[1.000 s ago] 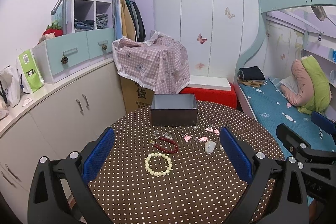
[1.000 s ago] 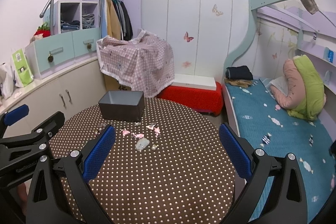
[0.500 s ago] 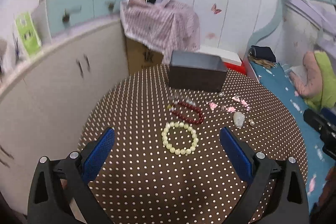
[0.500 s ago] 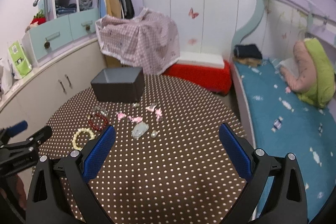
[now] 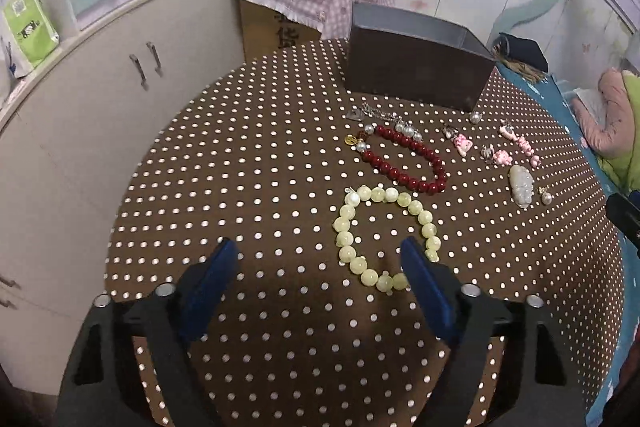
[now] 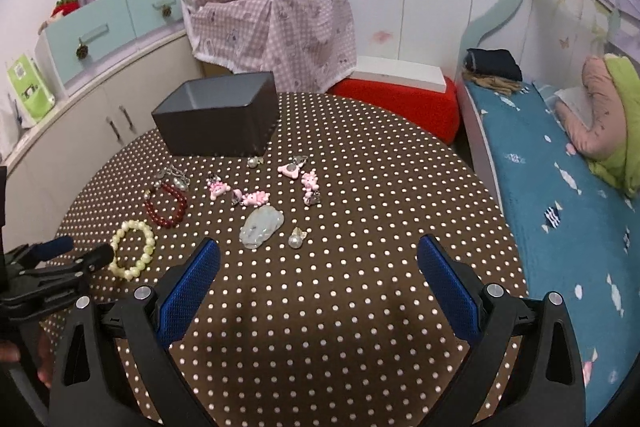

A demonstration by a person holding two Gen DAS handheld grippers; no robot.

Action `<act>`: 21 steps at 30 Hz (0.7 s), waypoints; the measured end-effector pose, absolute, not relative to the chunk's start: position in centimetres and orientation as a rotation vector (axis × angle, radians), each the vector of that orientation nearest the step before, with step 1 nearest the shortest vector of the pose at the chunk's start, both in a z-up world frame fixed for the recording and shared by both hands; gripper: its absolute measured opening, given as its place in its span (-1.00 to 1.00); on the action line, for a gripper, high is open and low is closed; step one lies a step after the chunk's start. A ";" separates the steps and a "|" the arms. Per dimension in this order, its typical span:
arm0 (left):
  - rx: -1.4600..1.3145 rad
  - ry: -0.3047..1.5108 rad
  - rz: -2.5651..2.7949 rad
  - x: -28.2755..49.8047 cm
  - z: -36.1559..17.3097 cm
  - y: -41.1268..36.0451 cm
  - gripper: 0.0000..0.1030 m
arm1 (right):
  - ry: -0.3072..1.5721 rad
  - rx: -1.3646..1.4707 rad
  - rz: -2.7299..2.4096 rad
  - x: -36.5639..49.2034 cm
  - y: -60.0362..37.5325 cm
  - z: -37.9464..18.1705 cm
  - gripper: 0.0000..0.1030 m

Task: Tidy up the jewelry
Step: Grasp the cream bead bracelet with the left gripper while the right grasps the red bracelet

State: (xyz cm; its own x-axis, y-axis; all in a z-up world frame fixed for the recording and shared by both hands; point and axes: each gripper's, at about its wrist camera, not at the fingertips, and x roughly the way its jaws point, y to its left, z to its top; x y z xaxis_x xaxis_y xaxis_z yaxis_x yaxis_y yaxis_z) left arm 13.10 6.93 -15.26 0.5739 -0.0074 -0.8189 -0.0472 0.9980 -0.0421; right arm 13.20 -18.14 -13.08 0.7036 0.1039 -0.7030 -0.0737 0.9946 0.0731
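Left wrist view, left gripper (image 5: 316, 263): jaws part open and have just been closing; nothing pressed between the pads. The right pad overlaps the near edge of the pale green bracelet (image 5: 384, 235); whether it touches, cannot be told.
Left wrist view, jewelry: the pale green bracelet lies in front of the dark box (image 5: 416, 67), well apart from it. The red bracelet (image 5: 404, 163) lies between the two. Small pink charms (image 5: 500, 155) and a pale jade pendant (image 5: 520, 185) lie to the right of the red bracelet, also in front of the box.
Left wrist view, box: open on top, at the far side of the dotted table (image 5: 240, 187); the inside is hardly seen.
Right wrist view, right gripper (image 6: 318, 265): jaws wide open, empty, over the bare cloth in front of the pendant.
Right wrist view, box: nothing shows in the part of the inside that is seen.
Risk, left: the jaws may close beside the beads and not around them, because the bracelet lies more to the right pad; then it slides on the cloth.
Risk, beads: round and smooth, probably they slip from the pads when lifted.
Risk, right: the charms are small and close together; one pinch may push the neighbours away.
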 end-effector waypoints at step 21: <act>-0.055 0.927 0.009 13.0 -14.9 9.2 -0.85 | 0.876 -0.032 0.320 18.3 -8.6 -14.9 0.19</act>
State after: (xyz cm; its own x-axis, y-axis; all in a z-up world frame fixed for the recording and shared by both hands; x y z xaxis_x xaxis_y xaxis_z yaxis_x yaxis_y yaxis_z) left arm 13.02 9.19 -14.87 0.6001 -0.0161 -0.7997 -0.0314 0.9986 -0.0437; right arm 18.29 -8.57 -14.85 0.5956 0.2620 -0.7594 -0.2883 0.9521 0.1024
